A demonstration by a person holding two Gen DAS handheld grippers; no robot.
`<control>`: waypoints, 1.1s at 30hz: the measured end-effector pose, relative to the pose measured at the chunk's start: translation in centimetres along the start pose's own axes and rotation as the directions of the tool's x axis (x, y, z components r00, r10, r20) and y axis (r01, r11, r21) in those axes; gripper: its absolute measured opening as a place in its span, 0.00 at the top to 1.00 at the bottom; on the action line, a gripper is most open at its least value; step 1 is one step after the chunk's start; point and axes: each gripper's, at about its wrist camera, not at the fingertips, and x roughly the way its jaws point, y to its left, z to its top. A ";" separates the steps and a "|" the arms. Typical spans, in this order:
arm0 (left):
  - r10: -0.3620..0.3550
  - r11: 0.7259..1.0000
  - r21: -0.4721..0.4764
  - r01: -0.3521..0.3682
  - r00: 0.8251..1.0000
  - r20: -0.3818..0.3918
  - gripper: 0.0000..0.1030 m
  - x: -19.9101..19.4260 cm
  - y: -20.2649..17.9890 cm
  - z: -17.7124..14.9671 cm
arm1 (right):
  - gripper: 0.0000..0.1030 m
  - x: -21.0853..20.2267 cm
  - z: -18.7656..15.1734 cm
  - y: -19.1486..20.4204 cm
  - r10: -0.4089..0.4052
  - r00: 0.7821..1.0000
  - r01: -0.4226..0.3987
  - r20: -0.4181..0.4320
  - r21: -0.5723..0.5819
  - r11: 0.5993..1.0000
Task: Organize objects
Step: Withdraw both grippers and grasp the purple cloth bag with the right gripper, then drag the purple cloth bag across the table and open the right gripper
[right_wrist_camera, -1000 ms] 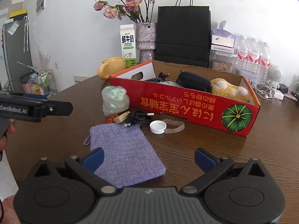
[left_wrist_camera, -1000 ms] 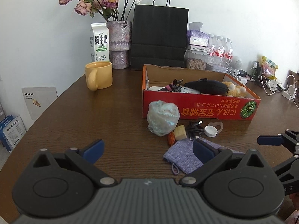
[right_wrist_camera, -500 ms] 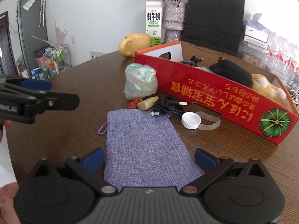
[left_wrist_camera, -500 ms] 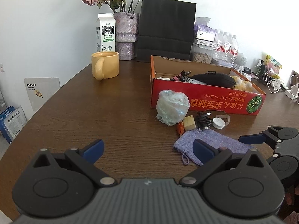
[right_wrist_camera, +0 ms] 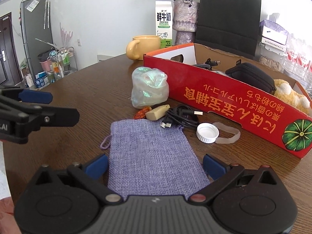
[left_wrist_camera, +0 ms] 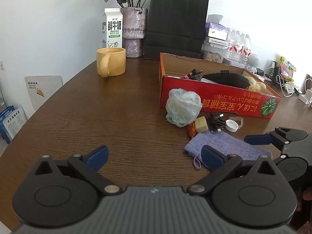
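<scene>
Reading "FRESH MILK" on milk carton (right_wrist_camera: 163,22), right gripper (right_wrist_camera: 155,166) spread over purple pouch (right_wrist_camera: 154,154)

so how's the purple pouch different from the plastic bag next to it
The purple pouch lies flat on the table; the plastic bag is bunched into an upright lump. The pouch is opaque woven fabric; the bag is see-through, shiny film. The pouch sits between the right gripper's open fingers; the bag is farther off, by the red box. Both rest outside the box.
</scene>
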 end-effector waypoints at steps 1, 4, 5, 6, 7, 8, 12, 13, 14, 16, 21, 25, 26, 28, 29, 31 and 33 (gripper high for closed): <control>-0.001 1.000 -0.001 0.001 1.000 -0.002 0.00 0.1 0.0 0.0 | 0.00 0.0 0.0 0.0 0.002 1.000 -0.002 0.001 -0.001 1.000; -0.001 1.000 -0.004 0.001 1.000 -0.004 0.00 0.1 0.0 -0.1 | 0.00 0.1 0.1 0.0 0.002 1.000 -0.002 0.002 -0.002 1.000; 0.000 1.000 -0.005 0.000 1.000 -0.006 0.00 0.2 0.1 -0.1 | 0.00 0.1 0.1 0.0 0.003 1.000 -0.003 0.003 -0.002 1.000; 0.001 1.000 -0.005 -0.001 1.000 -0.007 0.00 0.2 0.1 -0.1 | 0.00 0.0 0.1 0.0 0.003 1.000 -0.003 0.003 -0.001 1.000; 0.003 1.000 -0.005 -0.003 1.000 -0.007 0.00 0.2 0.1 -0.1 | 0.00 0.0 0.0 0.0 0.005 1.000 -0.005 0.005 0.000 1.000; 0.004 1.000 -0.007 -0.004 1.000 -0.007 0.00 0.2 0.1 -0.1 | 0.03 0.0 0.0 -0.1 0.004 1.000 -0.004 0.007 0.003 1.000; 0.009 1.000 -0.011 -0.009 1.000 -0.007 0.00 0.3 0.2 -0.1 | 0.16 -0.3 -0.1 -0.2 -0.002 0.999 0.001 0.032 0.011 1.000; 0.009 1.000 -0.012 -0.009 1.000 -0.007 0.00 0.3 0.1 -0.1 | 0.20 -0.4 -0.1 -0.3 -0.003 0.999 0.003 0.037 0.012 1.000; 0.009 1.000 -0.012 -0.009 1.000 -0.007 0.00 0.3 0.1 -0.1 | 0.24 -0.5 -0.1 -0.3 -0.005 0.999 0.005 0.041 0.014 1.000; 0.010 1.000 -0.012 -0.010 1.000 -0.008 0.00 0.3 0.2 -0.1 | 0.28 -0.6 -0.2 -0.3 -0.011 0.999 0.010 0.054 0.017 1.000; 0.014 1.000 -0.013 -0.014 1.000 -0.012 0.00 0.5 0.2 -0.2 | 0.39 -1.0 -0.4 -0.3 -0.016 0.997 0.015 0.076 0.014 1.000; 0.016 1.000 -0.013 -0.016 1.000 -0.014 0.00 0.5 0.1 -0.2 | 0.55 -1.5 -0.5 -0.6 0.005 0.995 -0.008 0.103 0.032 0.999; 0.016 1.000 -0.012 -0.016 1.000 -0.014 0.00 0.5 0.1 -0.2 | 0.61 -1.6 -0.5 -0.7 0.009 0.994 -0.013 0.111 0.037 0.999; 0.017 1.000 -0.012 -0.017 1.000 -0.013 0.00 0.4 0.0 -0.2 | 0.73 -1.9 -0.7 -0.8 0.012 0.992 -0.017 0.128 0.043 0.999; 0.017 1.000 -0.012 -0.017 1.000 -0.013 0.00 0.4 0.0 -0.2 | 0.80 -2.1 -0.7 -0.8 0.015 0.990 -0.021 0.137 0.044 0.999; 0.017 1.000 -0.011 -0.017 1.000 -0.013 0.00 0.4 0.0 -0.2 | 0.85 -2.5 -0.9 -0.9 0.026 0.988 -0.033 0.152 0.042 0.999; 0.017 1.000 -0.011 -0.017 1.000 -0.013 0.00 0.4 0.0 -0.1 | 0.89 -3.0 -1.1 -0.8 0.033 0.984 -0.040 0.174 0.040 0.998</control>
